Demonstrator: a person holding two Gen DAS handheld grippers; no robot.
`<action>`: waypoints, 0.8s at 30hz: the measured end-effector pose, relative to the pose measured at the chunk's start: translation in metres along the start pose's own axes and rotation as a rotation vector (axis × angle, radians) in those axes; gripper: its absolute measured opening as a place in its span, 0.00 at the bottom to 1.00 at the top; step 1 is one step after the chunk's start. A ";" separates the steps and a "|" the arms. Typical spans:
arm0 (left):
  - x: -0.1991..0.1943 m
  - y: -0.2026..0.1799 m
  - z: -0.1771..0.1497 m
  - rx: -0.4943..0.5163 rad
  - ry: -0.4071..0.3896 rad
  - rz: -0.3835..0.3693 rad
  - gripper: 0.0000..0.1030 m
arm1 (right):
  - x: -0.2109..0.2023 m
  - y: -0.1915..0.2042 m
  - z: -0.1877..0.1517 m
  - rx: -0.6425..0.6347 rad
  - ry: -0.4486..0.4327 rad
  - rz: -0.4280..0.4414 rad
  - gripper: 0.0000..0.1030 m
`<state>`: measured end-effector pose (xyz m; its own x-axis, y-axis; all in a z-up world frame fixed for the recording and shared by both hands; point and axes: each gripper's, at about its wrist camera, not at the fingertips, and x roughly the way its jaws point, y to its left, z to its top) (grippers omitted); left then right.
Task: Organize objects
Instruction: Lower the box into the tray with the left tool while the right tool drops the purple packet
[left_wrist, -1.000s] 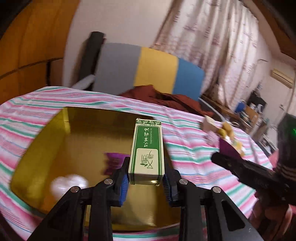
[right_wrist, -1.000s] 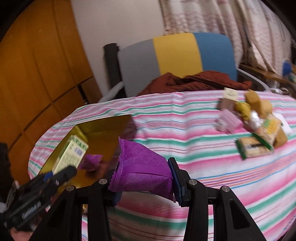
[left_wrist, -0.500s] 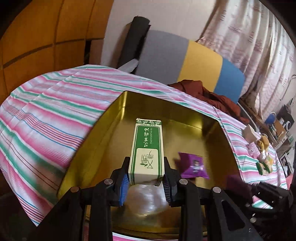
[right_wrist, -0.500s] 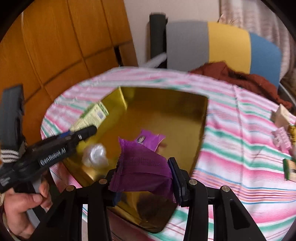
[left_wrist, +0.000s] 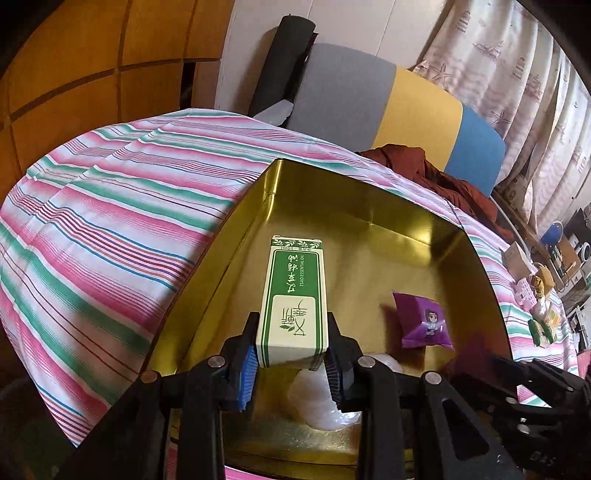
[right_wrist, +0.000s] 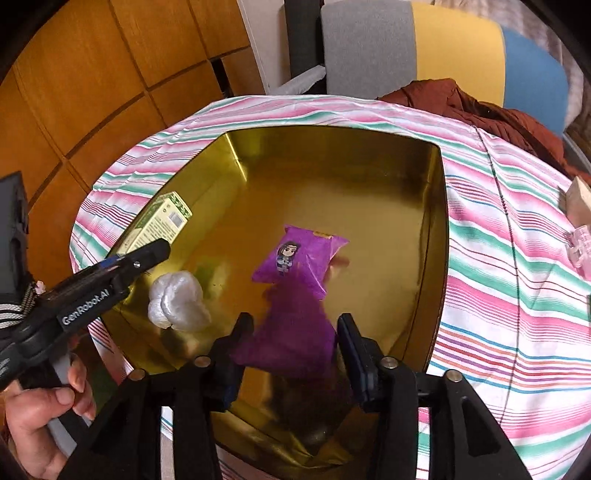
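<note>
Both claws hang over the gold tin (right_wrist: 432, 221). Left claw (left_wrist: 291, 363): its blue ribbed pads are clamped on a green-and-cream carton (left_wrist: 293, 306), a tall rectangular cardboard box with printed lettering, held just above the tin's floor near the left wall. Right claw (right_wrist: 295, 343): its jaws have just been opening, and a crinkly purple foil packet (right_wrist: 291, 336) — blurred — sits between them with a gap beside the right pad, so nothing grips it.

Shiny, smooth metal with straight walls and cut corners, the tin rests on a tablecloth (right_wrist: 509, 266) of soft fabric striped pink, green and white. Two things lie on its floor: one more purple packet (right_wrist: 301, 258) bearing a cartoon figure, and one pearly white lumpy wad (right_wrist: 179, 301) near the front-left. That makes two purple packets, one carton, one white wad.
</note>
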<state>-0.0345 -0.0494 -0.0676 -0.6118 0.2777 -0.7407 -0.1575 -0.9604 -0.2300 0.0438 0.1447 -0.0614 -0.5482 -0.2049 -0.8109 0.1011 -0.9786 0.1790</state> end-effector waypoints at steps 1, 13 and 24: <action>-0.001 0.000 0.000 -0.002 -0.002 0.001 0.30 | -0.004 0.000 0.000 -0.001 -0.013 0.001 0.57; -0.019 -0.009 0.005 -0.015 -0.076 0.039 0.49 | -0.048 -0.020 -0.002 0.090 -0.180 -0.002 0.67; -0.034 -0.036 0.003 0.031 -0.111 0.001 0.50 | -0.059 -0.041 -0.003 0.144 -0.210 -0.032 0.68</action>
<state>-0.0107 -0.0238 -0.0323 -0.6939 0.2736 -0.6661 -0.1792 -0.9615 -0.2083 0.0743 0.1968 -0.0230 -0.7114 -0.1514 -0.6863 -0.0303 -0.9690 0.2451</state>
